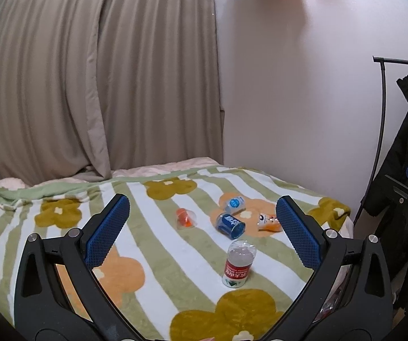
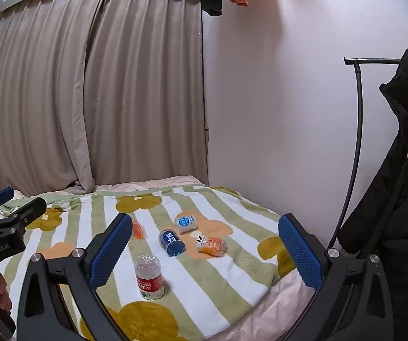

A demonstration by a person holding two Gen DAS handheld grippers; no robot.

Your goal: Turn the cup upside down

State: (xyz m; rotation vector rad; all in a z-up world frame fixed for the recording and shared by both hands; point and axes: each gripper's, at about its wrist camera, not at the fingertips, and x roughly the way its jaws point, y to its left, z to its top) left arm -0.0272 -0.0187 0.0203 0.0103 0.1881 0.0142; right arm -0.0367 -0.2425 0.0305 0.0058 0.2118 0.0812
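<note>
Several small cups sit on a flowered striped blanket (image 1: 152,244). A clear cup with a red label (image 1: 238,264) stands with its rounded closed end up; it also shows in the right wrist view (image 2: 148,278). A blue cup (image 1: 230,222) (image 2: 171,242), a white-and-blue cup (image 1: 234,204) (image 2: 186,222), an orange-and-white cup (image 1: 269,222) (image 2: 211,246) and a clear orange cup (image 1: 185,218) (image 2: 138,230) lie on their sides. My left gripper (image 1: 202,228) is open and empty above the blanket. My right gripper (image 2: 204,250) is open and empty.
Beige curtains (image 1: 96,85) hang behind the bed, and a white wall (image 1: 289,99) is at the right. A black coat on a rack (image 2: 397,170) stands at the right. The left gripper's body (image 2: 2,227) shows at the left edge of the right wrist view.
</note>
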